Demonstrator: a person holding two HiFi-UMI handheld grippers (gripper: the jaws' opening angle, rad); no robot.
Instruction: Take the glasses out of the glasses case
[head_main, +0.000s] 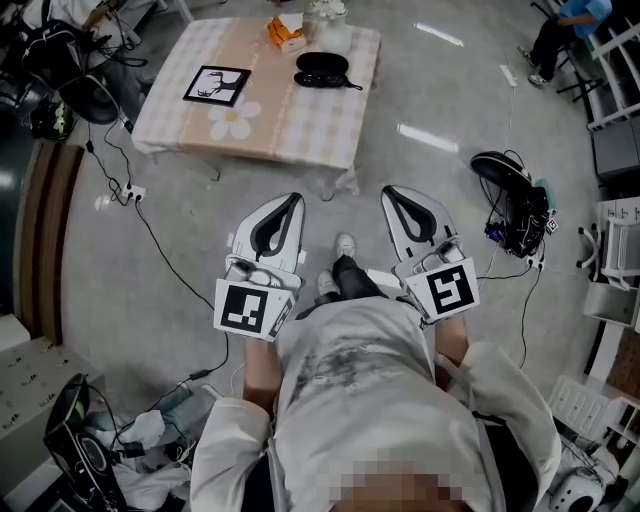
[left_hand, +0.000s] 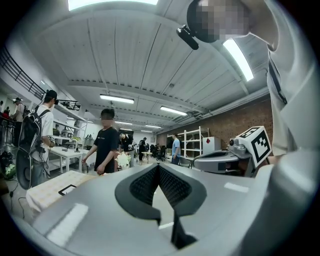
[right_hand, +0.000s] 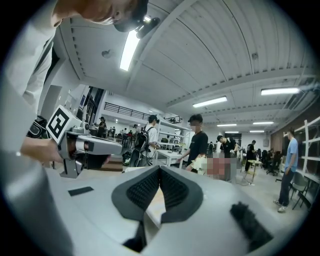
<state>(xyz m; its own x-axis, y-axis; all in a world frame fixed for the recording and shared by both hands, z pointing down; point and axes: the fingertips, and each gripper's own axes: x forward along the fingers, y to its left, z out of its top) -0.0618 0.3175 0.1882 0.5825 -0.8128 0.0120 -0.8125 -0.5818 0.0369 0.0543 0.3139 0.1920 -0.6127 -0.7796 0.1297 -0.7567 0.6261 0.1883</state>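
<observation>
A black glasses case (head_main: 322, 68) lies on the far side of a low table with a checked cloth (head_main: 300, 135). It is too small here to tell whether it holds glasses. Both grippers are held near the person's waist, well short of the table and above the floor. My left gripper (head_main: 293, 198) has its jaws closed tip to tip with nothing between them, as the left gripper view (left_hand: 158, 165) confirms. My right gripper (head_main: 390, 190) is likewise shut and empty in its own view (right_hand: 160, 167). Both gripper views look level across the room; the case is hidden in them.
On the table lie a black picture frame (head_main: 217, 85), a daisy-shaped mat (head_main: 235, 120) and an orange box (head_main: 285, 35). Cables and a power strip (head_main: 130, 192) cross the floor at left. A black bag (head_main: 515, 205) lies at right. Several people stand beyond the table (left_hand: 106, 142).
</observation>
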